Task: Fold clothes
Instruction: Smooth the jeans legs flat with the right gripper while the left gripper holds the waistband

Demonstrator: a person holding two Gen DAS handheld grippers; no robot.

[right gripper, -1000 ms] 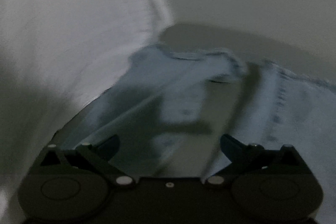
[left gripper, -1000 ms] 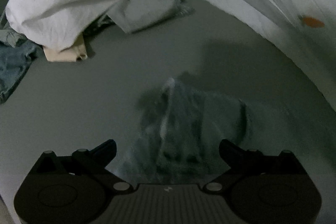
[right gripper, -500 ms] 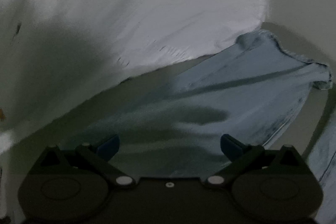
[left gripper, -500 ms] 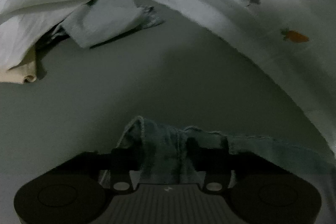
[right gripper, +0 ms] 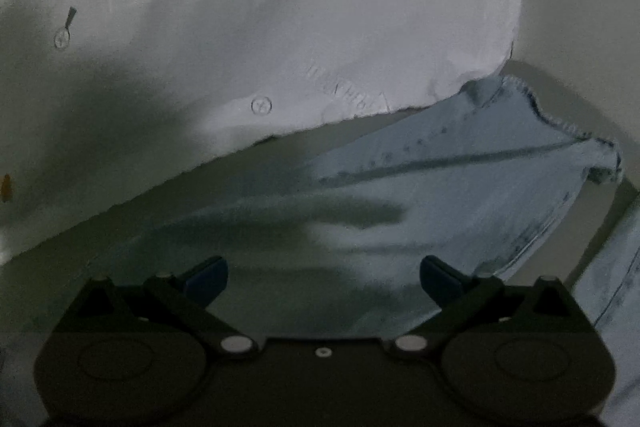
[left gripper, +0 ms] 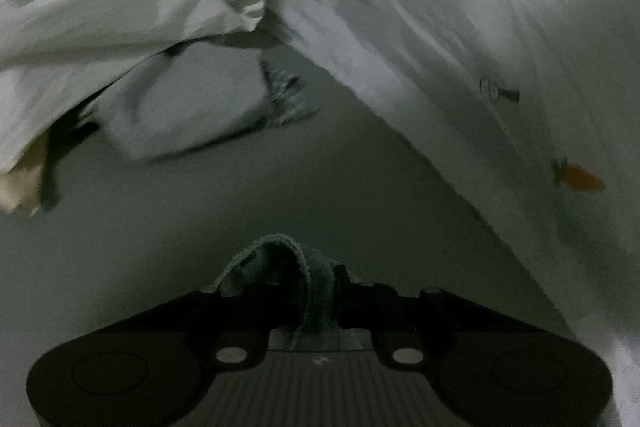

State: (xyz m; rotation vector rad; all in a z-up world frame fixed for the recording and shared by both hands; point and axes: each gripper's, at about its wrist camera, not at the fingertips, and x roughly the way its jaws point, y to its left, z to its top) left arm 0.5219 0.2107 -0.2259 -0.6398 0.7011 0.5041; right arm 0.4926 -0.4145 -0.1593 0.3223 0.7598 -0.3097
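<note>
A light blue denim garment (right gripper: 460, 179) lies spread on the grey surface, its frayed hem at the right. My right gripper (right gripper: 322, 267) hovers just above it, open, with nothing between its blue pads. In the left wrist view a bunched fold of the same denim (left gripper: 276, 255) stands up between my fingers. My left gripper (left gripper: 308, 291) is closing on that fold, and its pads press the cloth from both sides.
A white cloth with small carrot prints (left gripper: 460, 27) hangs along the right and fills the upper left (right gripper: 320, 7) of the right wrist view. A heap of white laundry (left gripper: 100, 27) and a pale folded piece (left gripper: 188, 103) lie at the far left on the grey surface (left gripper: 240, 195).
The left jaws went from wide open over the denim to pinched on a fold of it. The right gripper swung across the denim, stayed open, and has nearly stopped.
</note>
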